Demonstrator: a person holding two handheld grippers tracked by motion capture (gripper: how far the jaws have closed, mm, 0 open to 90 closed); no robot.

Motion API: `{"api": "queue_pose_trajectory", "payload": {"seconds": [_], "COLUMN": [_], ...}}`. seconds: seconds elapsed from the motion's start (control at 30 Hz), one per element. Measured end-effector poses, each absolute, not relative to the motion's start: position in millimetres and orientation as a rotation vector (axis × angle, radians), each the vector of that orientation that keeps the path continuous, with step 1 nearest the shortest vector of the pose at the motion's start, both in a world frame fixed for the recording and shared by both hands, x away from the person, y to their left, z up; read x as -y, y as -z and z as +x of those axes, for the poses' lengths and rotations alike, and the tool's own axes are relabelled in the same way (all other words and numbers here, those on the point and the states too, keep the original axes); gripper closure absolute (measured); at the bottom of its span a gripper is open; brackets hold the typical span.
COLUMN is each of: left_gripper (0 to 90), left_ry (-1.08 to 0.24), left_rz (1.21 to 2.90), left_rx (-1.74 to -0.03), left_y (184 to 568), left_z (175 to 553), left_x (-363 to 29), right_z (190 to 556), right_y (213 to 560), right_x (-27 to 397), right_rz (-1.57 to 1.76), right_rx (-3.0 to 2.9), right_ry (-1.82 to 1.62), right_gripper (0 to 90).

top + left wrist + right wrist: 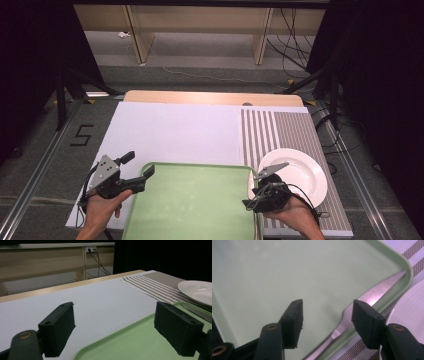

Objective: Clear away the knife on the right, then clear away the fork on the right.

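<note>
Tray (190,200): green, shallow, nothing on its floor, lying near the tabletop's (170,130) front edge between the two hands.

Knife (372,296): metal table knife, lying just inside the tray's right rim along its edge, blade toward the far corner. Its tip also shows in the left gripper view (197,312).

Plate (300,172): white, bare, on the striped mat (280,130) just right of the tray.

Right gripper (257,197): over the tray's right rim, jaws spread with nothing between them; in its own view (327,315) the knife lies below and beyond the right jaw, apart from both pads.

Left gripper (137,170): at the tray's far-left corner, jaws spread wide and holding nothing; its own view (115,327) looks across that corner toward the plate.

Progress, as judged: the knife appears to be resting in the tray, so that placement looks done. Plate remains outside the tray; if it is to follow, that move is left, along with any lifting of the tray itself.
</note>
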State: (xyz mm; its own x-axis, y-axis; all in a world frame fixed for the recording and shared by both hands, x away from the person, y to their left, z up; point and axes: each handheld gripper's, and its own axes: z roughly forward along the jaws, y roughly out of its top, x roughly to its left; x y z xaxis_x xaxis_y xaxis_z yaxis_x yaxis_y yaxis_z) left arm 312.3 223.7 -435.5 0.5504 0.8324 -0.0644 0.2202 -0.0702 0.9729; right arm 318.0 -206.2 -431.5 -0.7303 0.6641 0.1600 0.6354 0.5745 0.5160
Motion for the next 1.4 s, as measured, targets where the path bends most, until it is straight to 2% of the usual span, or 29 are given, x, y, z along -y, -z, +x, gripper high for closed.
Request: {"api": "queue_pose_trajectory", "payload": {"seconds": [0.07, 0.23, 0.4, 1.4], "left_gripper": [16.3, 16.3, 16.3, 16.2], "left_ry": [-0.641, -0.638, -0.631, -0.624], "left_rz": [1.600, 1.603, 1.589, 1.595], "left_rx": [-0.918, -0.920, -0.923, -0.921], "left_y": [435.6, 435.8, 436.3, 436.0], "left_z": [312.7, 314.0, 315.0, 314.8], "left_x": [-223.4, -223.4, -223.5, -222.2], "right_z": [318.4, 316.7, 316.9, 307.6], "right_y": [430.6, 424.7, 423.5, 422.2], "right_x": [208.5, 214.0, 224.5, 257.0], "right_rz": [1.136, 1.117, 1.147, 1.251], "right_rx": [-2.747, -2.723, -2.685, -2.548], "right_ry": [-0.924, -1.000, -1.030, -1.086], "right_gripper": [41.9, 30.0, 25.8, 23.5]}}
